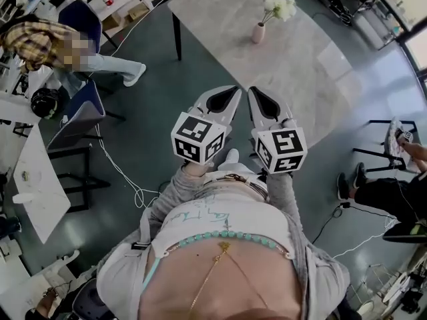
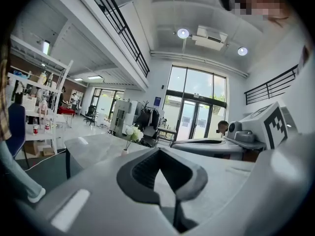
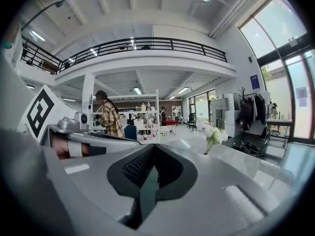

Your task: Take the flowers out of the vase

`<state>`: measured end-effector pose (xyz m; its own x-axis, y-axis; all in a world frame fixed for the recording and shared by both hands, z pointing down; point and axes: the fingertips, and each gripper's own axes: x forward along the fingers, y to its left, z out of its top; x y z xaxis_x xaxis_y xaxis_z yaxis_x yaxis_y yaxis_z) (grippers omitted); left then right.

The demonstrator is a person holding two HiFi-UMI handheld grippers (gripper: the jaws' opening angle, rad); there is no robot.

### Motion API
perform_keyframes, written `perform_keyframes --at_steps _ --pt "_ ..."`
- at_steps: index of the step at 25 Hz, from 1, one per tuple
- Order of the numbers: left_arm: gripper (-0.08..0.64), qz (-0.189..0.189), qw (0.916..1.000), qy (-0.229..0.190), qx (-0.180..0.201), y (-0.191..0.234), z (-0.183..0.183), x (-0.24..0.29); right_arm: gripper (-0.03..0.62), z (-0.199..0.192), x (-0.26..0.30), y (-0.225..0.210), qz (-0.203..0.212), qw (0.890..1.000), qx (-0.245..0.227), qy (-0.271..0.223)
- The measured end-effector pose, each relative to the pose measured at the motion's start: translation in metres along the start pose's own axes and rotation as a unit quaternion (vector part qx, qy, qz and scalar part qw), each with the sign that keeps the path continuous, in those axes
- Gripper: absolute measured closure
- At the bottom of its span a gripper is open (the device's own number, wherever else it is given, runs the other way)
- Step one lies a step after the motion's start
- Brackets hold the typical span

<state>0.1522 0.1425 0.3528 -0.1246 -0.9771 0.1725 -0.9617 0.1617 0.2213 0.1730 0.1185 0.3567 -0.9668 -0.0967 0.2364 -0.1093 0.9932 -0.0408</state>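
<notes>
Left tongs (image 1: 230,93) and right tongs (image 1: 257,93), closed on nothing, hang over dark floor (image 1: 150,102), well apart from the grey table (image 1: 220,19).

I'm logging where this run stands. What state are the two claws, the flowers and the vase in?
Left claw: shut, holding nothing, short of the table.
Right claw: shut, holding nothing, beside the left claw.
Flowers: in the vase, untouched.
Vase: upright on the table, well clear of both claws.
</notes>
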Motion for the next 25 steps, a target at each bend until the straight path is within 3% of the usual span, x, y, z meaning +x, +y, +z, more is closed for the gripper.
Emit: perform_keyframes --at_steps 13,25 --pt "0.56 0.008 1.0 -0.005 0.0 0.004 0.004 0.056 0.565 -0.001 0.02 -0.053 0.012 1.0 0.0 0.001" --pt "0.56 -0.003 1.0 0.002 -0.004 0.023 0.009 0.073 0.565 0.001 0.039 -0.065 -0.006 1.0 0.005 0.004"
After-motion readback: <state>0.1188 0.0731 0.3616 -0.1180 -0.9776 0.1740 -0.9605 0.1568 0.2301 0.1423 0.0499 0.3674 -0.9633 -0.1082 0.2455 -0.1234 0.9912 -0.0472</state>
